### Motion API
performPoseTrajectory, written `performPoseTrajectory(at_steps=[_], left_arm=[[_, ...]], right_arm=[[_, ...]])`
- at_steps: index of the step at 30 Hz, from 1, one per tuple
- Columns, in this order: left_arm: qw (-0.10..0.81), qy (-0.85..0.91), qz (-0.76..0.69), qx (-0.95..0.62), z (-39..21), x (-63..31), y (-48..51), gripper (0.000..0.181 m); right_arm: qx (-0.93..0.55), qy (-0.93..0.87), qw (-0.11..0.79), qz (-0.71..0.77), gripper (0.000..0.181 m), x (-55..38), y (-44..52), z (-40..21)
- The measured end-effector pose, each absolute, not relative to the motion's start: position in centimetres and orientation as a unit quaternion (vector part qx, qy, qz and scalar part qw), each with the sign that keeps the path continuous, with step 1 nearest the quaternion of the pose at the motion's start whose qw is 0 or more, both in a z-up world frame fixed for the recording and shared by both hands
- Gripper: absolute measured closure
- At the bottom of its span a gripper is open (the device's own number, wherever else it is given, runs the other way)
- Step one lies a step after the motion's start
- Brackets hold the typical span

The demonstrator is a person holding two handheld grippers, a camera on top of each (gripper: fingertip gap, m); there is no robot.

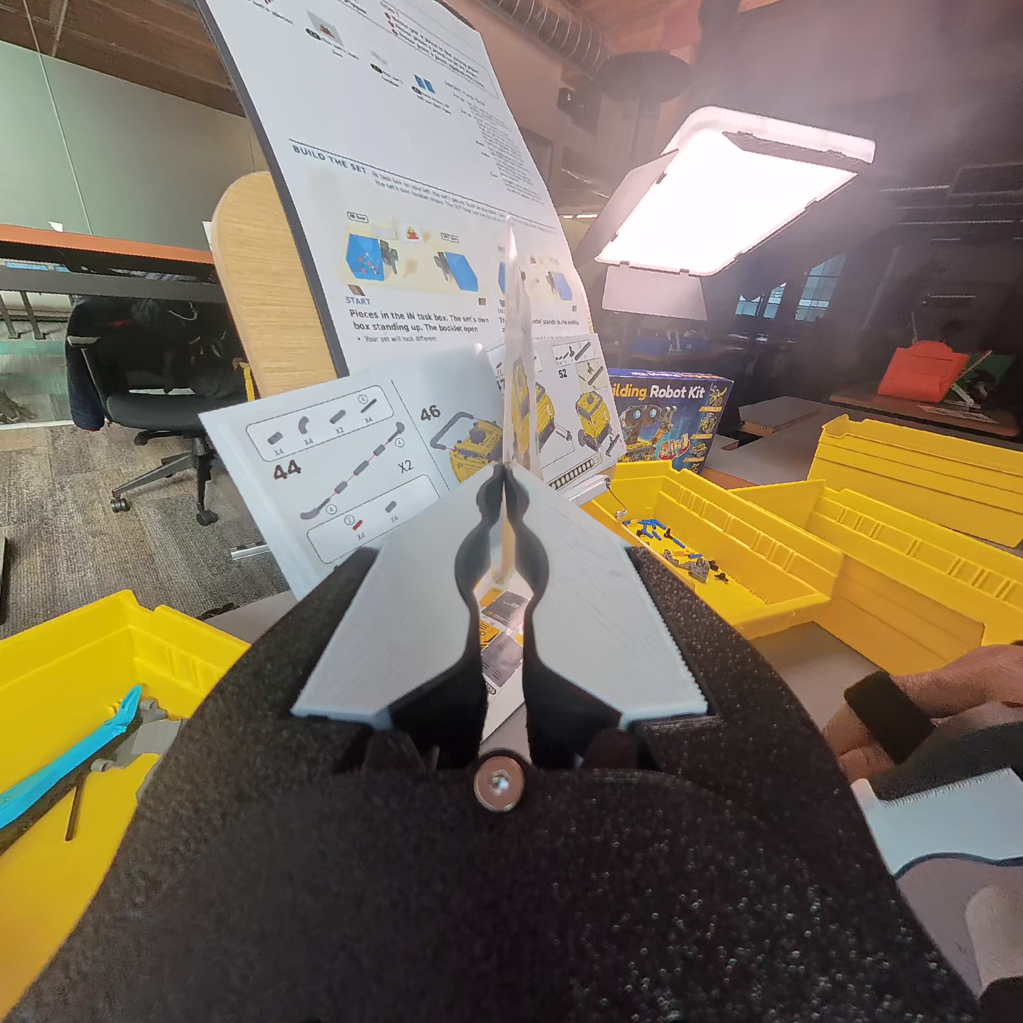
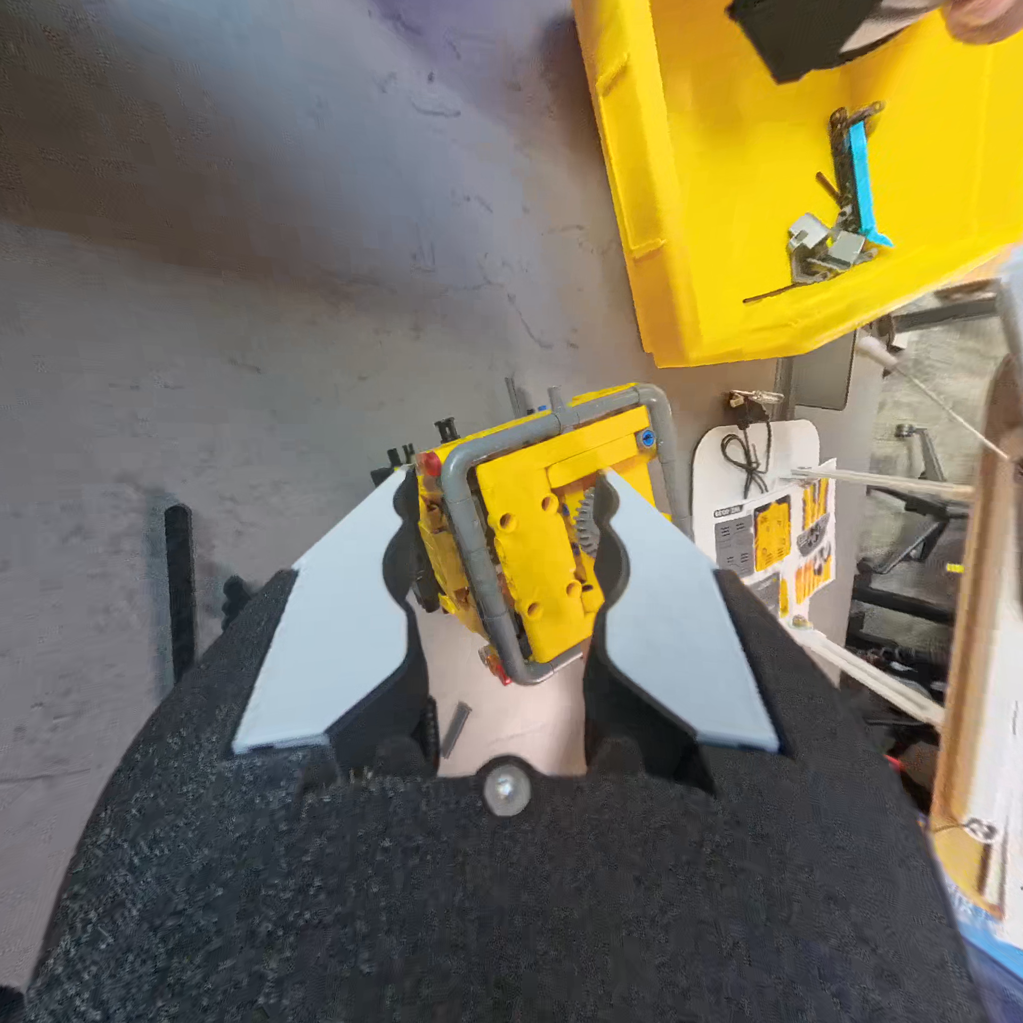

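Observation:
My left gripper is shut on a single page of the open instruction booklet. The page stands edge-on between the fingertips. My right gripper is shut on a yellow brick model with a grey tube frame and a grey gear, and holds it over the grey table. The right gripper and the hand holding it show at the lower right of the left wrist view. The left gripper shows at the top right of the right wrist view.
A yellow bin holds a blue-and-grey part. Divided yellow bins with small pieces stand to the right. A large printed sheet, the kit box and a lamp panel stand behind. A loose grey pin and a black rod lie on the table. One gripper's finger ends stand about 25 cm off the other's. My left tips are about 35 cm from the black rod, my right tips only 11 cm.

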State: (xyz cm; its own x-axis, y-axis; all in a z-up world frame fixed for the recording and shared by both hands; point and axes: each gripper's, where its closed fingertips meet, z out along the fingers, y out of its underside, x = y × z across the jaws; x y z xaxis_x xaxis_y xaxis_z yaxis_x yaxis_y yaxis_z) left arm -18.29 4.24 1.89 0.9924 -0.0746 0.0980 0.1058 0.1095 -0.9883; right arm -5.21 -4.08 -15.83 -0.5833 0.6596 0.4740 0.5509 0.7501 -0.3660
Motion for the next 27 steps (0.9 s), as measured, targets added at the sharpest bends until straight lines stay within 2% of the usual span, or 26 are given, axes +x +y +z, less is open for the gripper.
performPoseTrajectory(at_steps=[5,6,8,17,27], left_arm=[[0.748,-0.017,-0.066,-0.66,2.2,-18.7,4.0,0.181],[0.749,-0.018,-0.066,-0.66,2.2,-18.8,3.9,0.181],[0.752,-0.019,-0.064,-0.656,2.5,-18.9,3.7,0.181],[0.751,-0.025,-0.065,-0.656,2.3,-19.3,3.7,0.181],[0.742,-0.024,-0.063,-0.667,1.3,-19.1,4.3,0.181]], right_arm=[[-0.176,-0.94,0.274,0.105,0.126,-3.5,-4.8,-15.8],[-0.16,-0.946,0.264,0.103,0.131,-3.0,-4.6,-15.9],[-0.145,-0.949,0.261,0.103,0.131,-2.8,-3.8,-15.9],[-0.173,-0.94,0.279,0.096,0.122,-2.0,-2.7,-15.5],[-0.231,-0.911,0.3,0.164,0.119,-1.8,-2.4,-12.9]])
